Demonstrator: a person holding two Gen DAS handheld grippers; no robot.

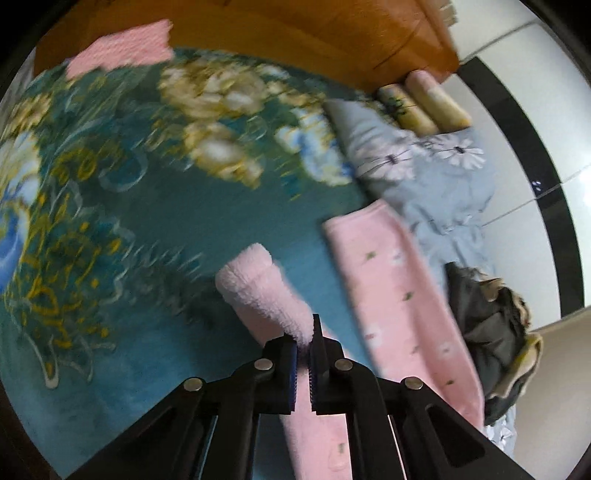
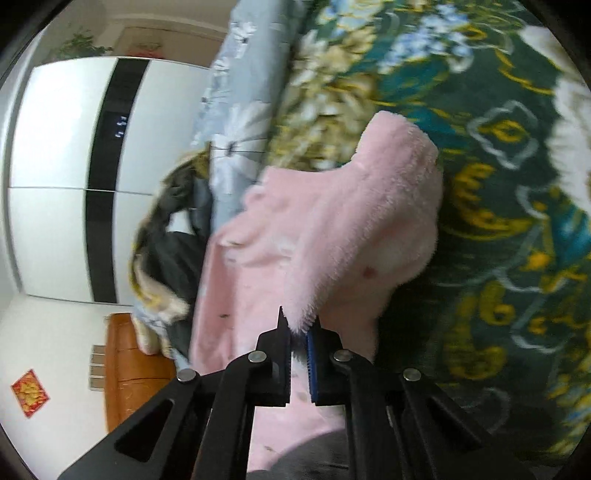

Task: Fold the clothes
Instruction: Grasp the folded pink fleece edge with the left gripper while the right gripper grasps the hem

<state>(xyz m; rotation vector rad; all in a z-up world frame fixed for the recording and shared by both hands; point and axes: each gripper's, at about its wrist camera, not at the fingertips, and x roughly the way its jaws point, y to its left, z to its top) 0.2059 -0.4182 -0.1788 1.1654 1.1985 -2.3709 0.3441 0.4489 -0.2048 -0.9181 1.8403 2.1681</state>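
A pink fleece garment with small flower prints (image 1: 399, 291) lies on a teal floral blanket (image 1: 155, 206). My left gripper (image 1: 303, 341) is shut on a fuzzy pink edge of it (image 1: 262, 291), lifted off the blanket. In the right wrist view my right gripper (image 2: 298, 334) is shut on another fluffy edge of the same pink garment (image 2: 351, 221), which hangs raised above the blanket (image 2: 498, 221).
A light blue daisy-print quilt (image 1: 424, 173) and a dark crumpled garment (image 1: 487, 332) lie at the bed's edge. Two rolled pillows (image 1: 424, 99) sit by the wooden headboard (image 1: 295, 33). Another pink cloth (image 1: 122, 48) lies far off. A white wardrobe (image 2: 66, 177) stands beyond.
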